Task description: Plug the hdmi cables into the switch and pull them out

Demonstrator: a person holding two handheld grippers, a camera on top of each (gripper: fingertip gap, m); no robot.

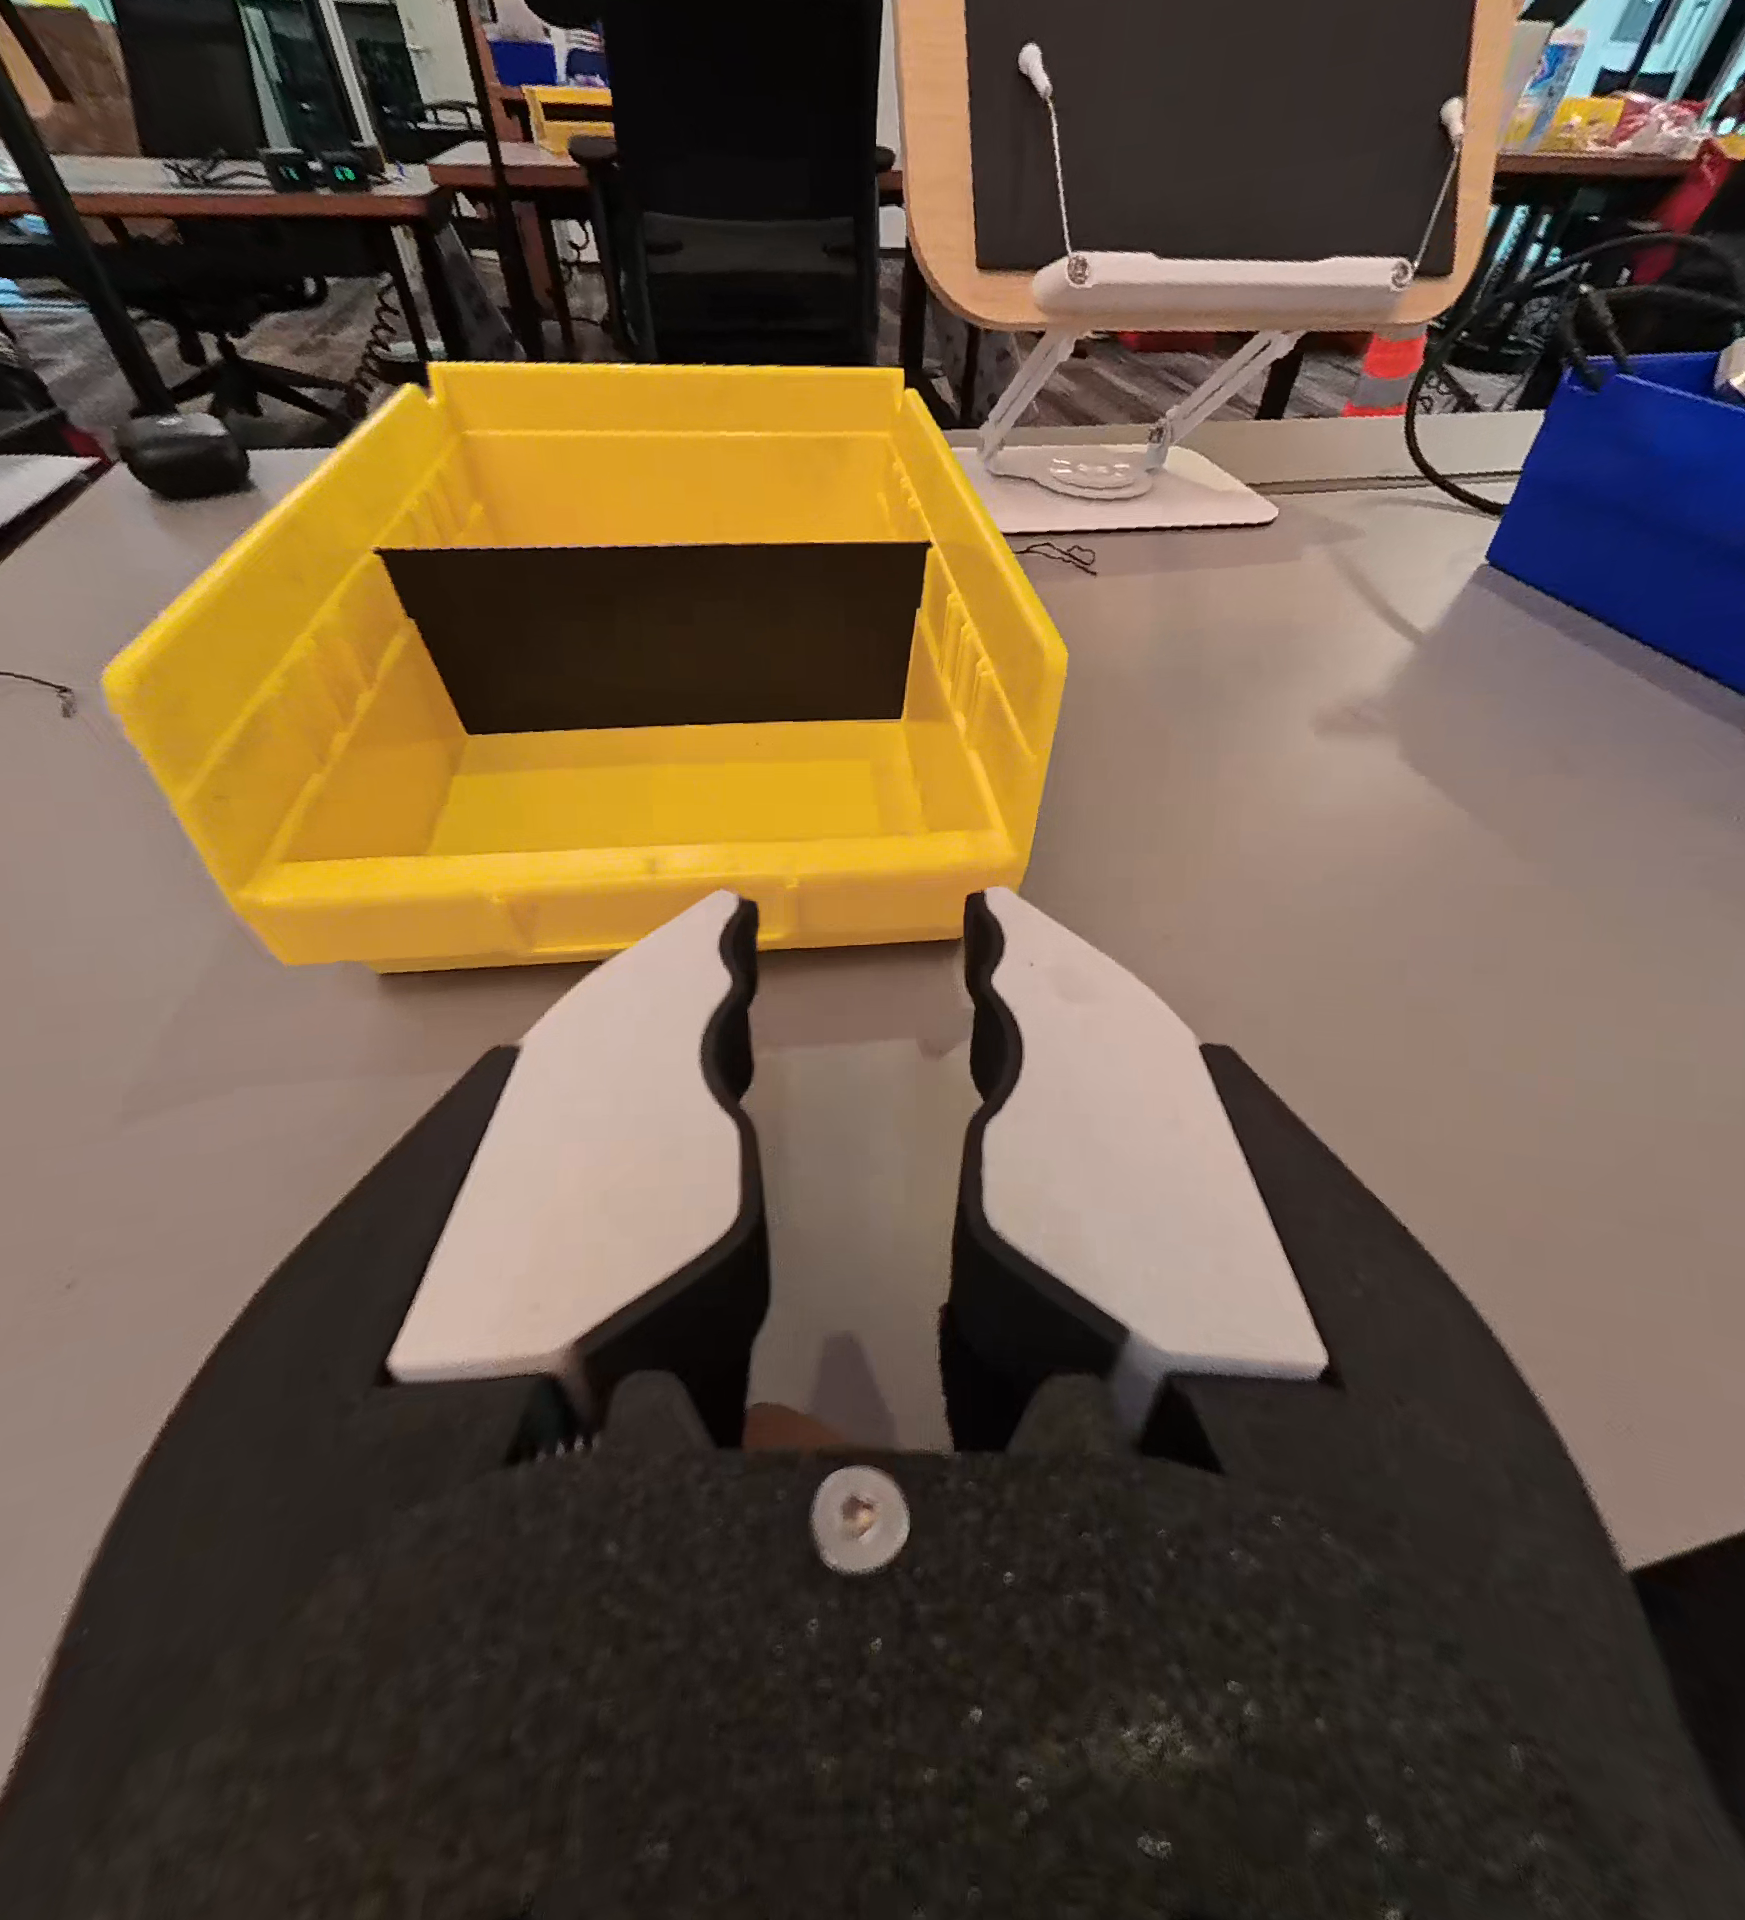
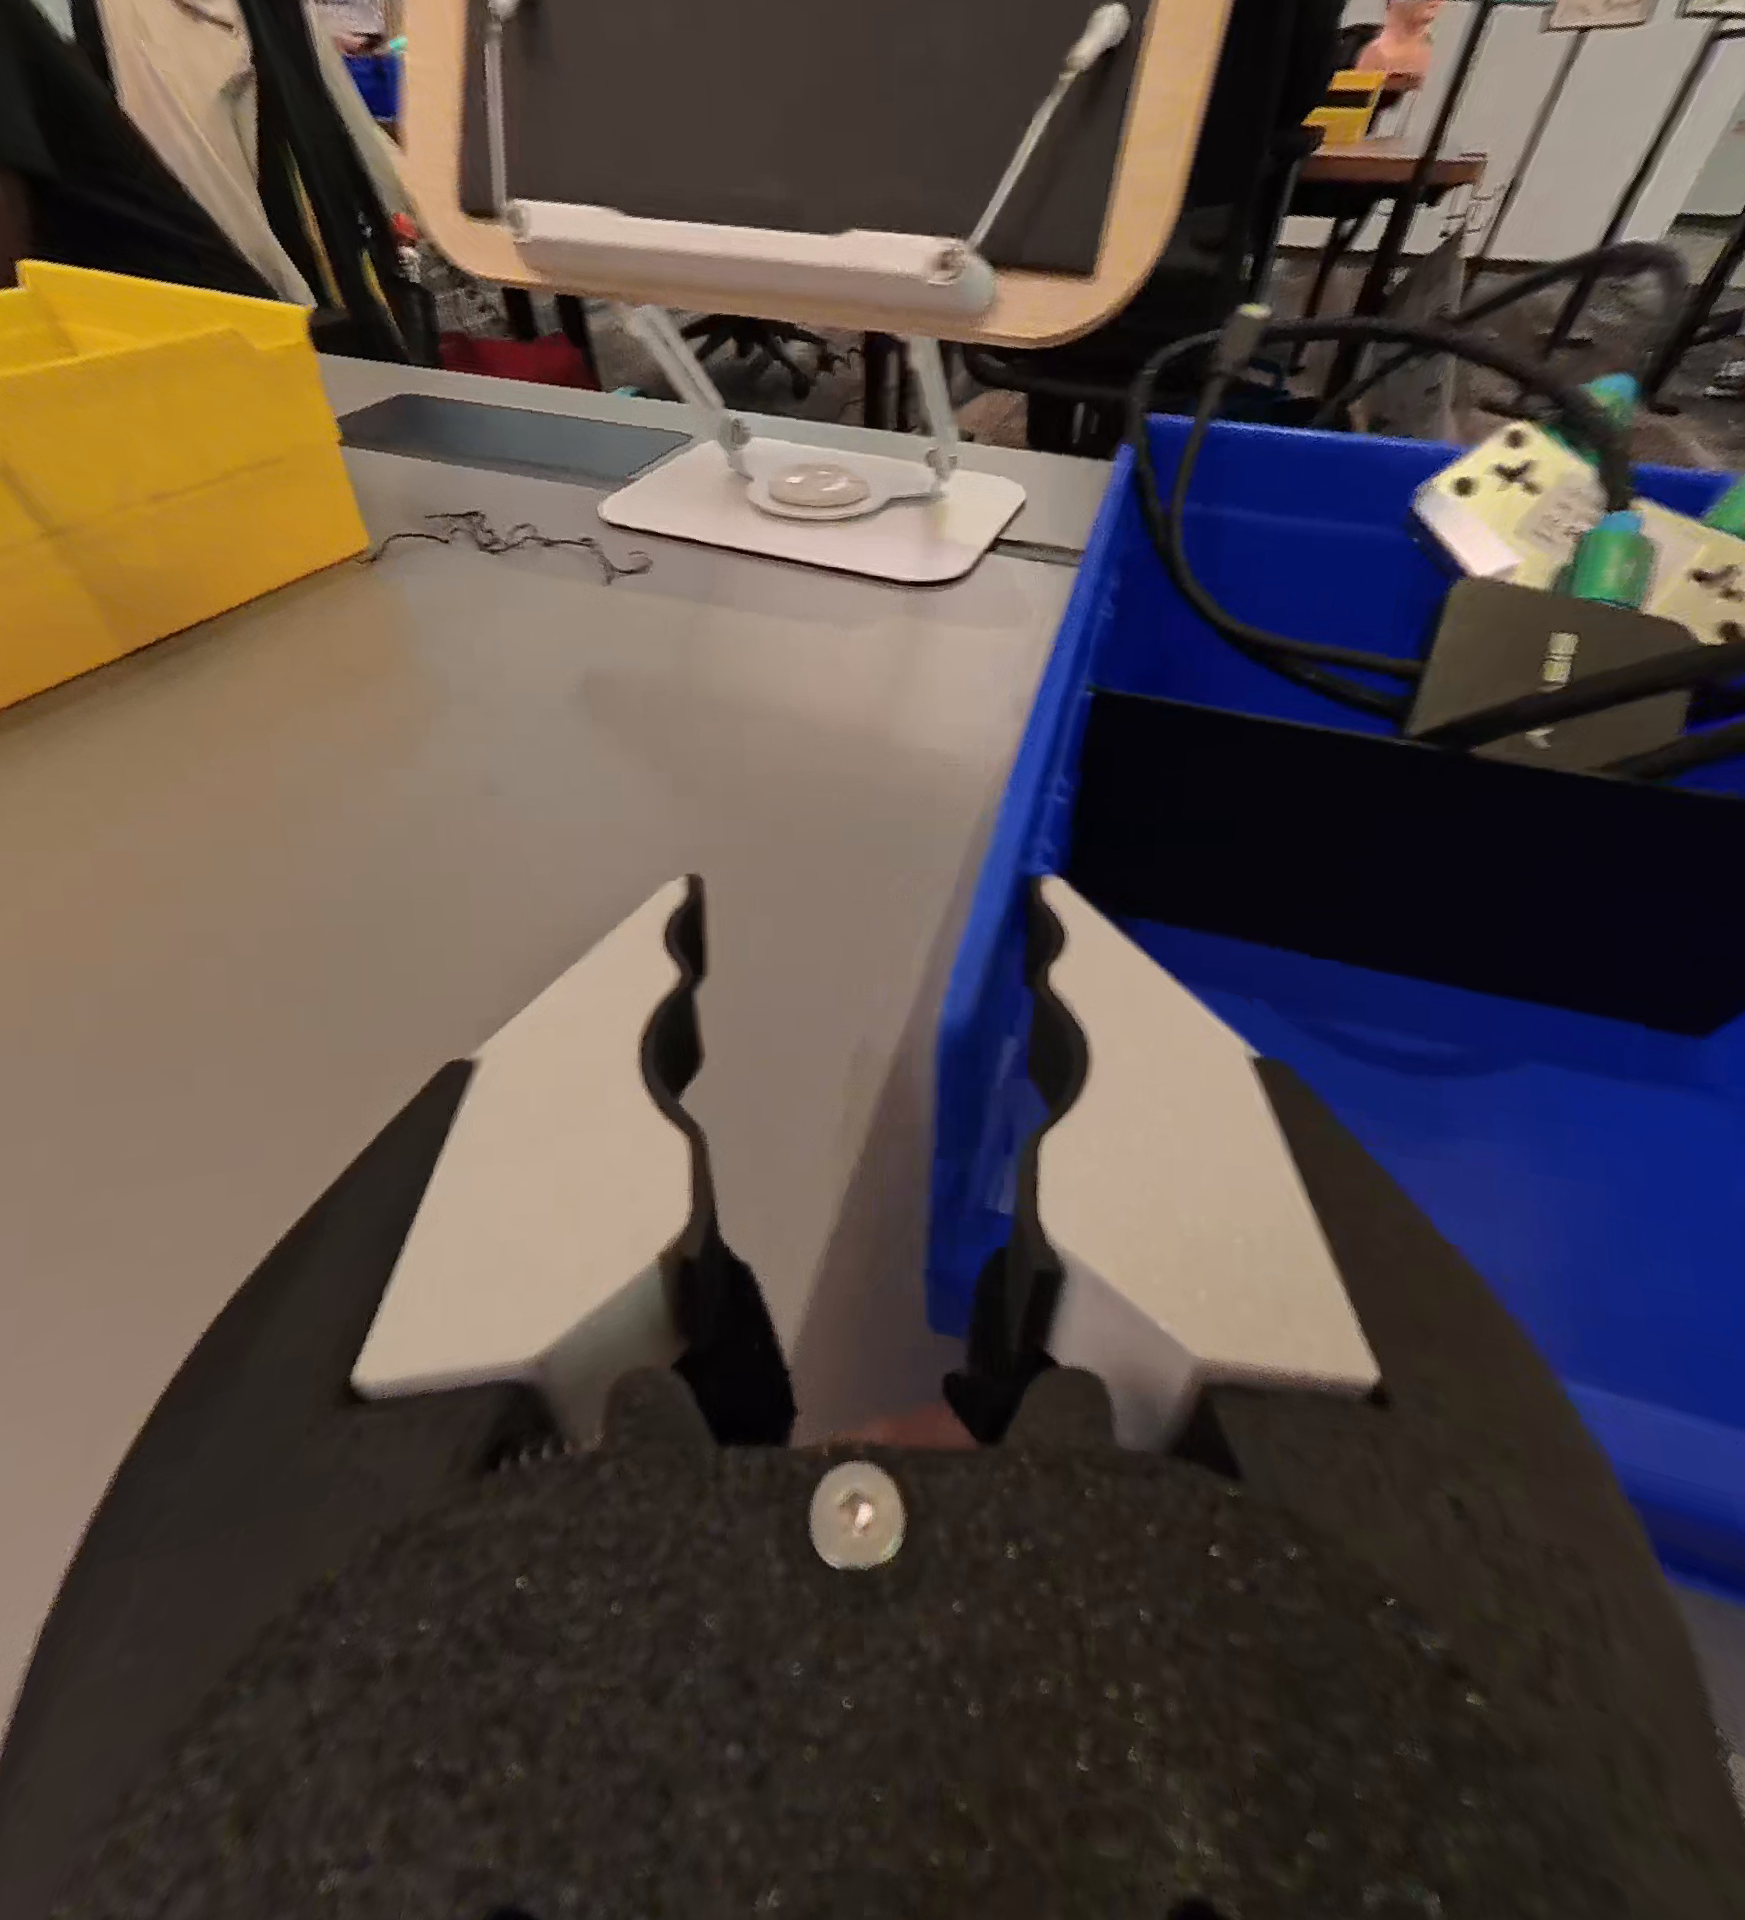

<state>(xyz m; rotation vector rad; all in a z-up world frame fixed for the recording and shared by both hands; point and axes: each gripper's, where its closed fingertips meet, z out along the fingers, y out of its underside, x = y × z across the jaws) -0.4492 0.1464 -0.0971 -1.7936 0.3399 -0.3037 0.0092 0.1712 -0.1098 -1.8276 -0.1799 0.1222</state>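
Grey and smooth, the matte tabletop (image 1: 1367, 883) carries two storage bins in an office-like room with desks, chairs and a tilted wood-framed board on a white folding stand (image 2: 816, 499) behind. Just ahead of the left gripper (image 1: 860, 914) sits the yellow plastic bin with a black divider (image 1: 639, 634), and both of its visible compartments look empty. Both the left gripper and the right gripper (image 2: 866, 894) stand released, jaws apart with nothing between them, low over the table.

Beside the right gripper, the blue plastic bin (image 2: 1211, 499) holds the task's things in its far compartment, beyond a black divider: black HDMI cables (image 2: 1190, 592) looping over the rim, a flat dark box that is likely the switch (image 2: 1554, 665), and pale blocks with green-capped pieces whose purpose cannot be told.

The cables will probably be light but springy, tending to drag and twist, so the rigid plug housing looks the best place to pinch, not the cord. The switch seems light and liable to slide, so one gripper should brace it while the other pushes a plug squarely in. A few loose dark threads (image 2: 525, 540) lie on the table between the bins.
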